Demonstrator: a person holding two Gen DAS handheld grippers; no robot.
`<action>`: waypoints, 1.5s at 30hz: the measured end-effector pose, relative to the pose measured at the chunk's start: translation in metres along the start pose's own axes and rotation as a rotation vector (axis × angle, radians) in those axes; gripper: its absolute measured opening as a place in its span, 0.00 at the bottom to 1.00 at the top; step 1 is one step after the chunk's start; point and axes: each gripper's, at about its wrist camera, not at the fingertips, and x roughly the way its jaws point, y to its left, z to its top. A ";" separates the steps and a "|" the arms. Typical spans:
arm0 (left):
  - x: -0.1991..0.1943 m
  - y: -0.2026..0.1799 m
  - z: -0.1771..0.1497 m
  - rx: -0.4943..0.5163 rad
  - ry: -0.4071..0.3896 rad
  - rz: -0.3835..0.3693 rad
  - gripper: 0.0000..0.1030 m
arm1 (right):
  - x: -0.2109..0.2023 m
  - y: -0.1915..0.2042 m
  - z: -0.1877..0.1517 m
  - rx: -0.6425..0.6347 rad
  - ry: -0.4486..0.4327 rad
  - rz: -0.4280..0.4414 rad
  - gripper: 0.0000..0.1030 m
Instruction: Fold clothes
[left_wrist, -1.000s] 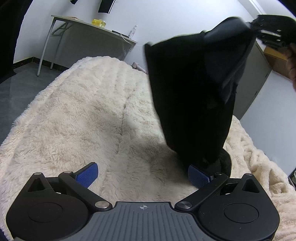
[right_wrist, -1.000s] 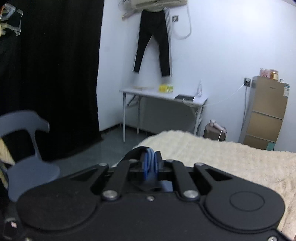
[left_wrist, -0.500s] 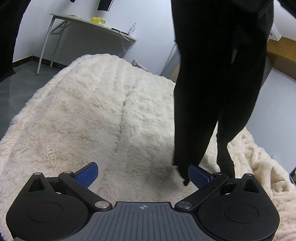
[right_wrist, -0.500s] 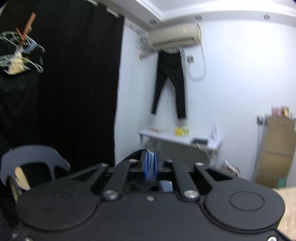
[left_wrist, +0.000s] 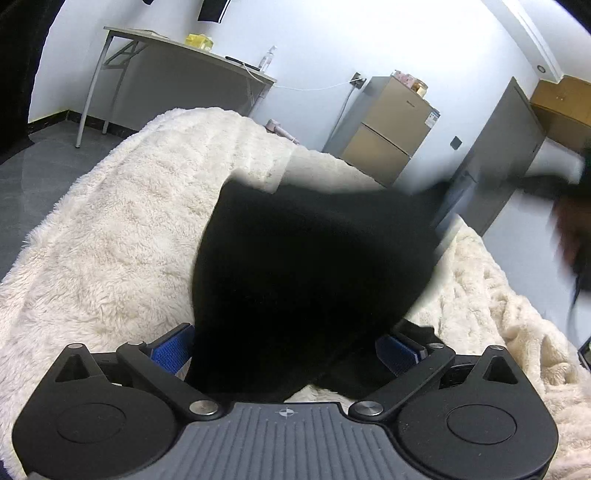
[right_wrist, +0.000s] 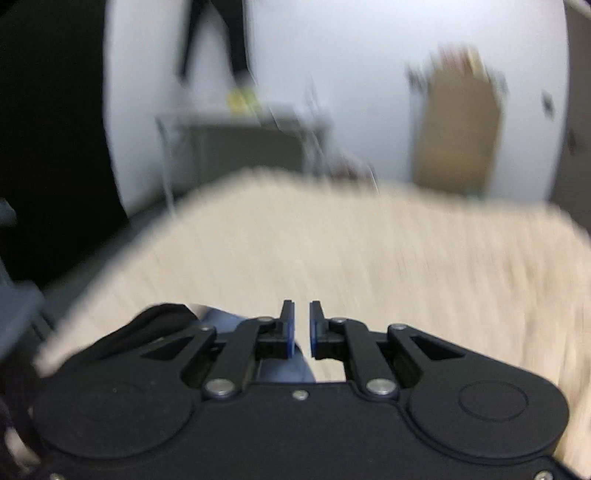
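The left claw (left_wrist: 284, 347) stands spread wide, its blue pads far apart, and clamps nothing, though the black garment (left_wrist: 310, 273) drapes down between them and over the claw's front. From there the cloth spreads upward and toward two o'clock as a broad, loose, blurred sheet, one corner trailing off toward three o'clock, where a smeared dark shape and part of a hand (left_wrist: 570, 236) show at the frame edge. Whether that corner is gripped there cannot be told.

The right claw (right_wrist: 300, 328) has its pads parted by a narrow gap with only the blanket seen through it, so it grips nothing. Its view is heavily motion-blurred.

Beneath both lies the bed's cream fluffy blanket (left_wrist: 122, 221), running out to twelve o'clock. Beyond it, at eleven o'clock, is a desk (left_wrist: 177, 44) by the wall, and at one o'clock a small fridge (left_wrist: 391, 125).

As for progress, the garment shows no tidy fold: no squared edges, no flat stacked layers. It looks to be partly airborne or just settling on the bed. Judging from this, spreading it flat and making the folds themselves remain to be done.
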 end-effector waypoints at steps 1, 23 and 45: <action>0.000 0.000 0.000 0.000 0.001 0.001 1.00 | 0.018 -0.009 -0.025 0.008 0.074 -0.048 0.11; -0.007 0.010 0.003 -0.057 -0.050 -0.006 1.00 | 0.108 0.169 -0.052 -0.134 0.245 0.106 0.58; -0.017 0.011 0.003 -0.077 -0.078 -0.029 1.00 | -0.030 0.156 0.061 -0.036 -0.289 0.093 0.00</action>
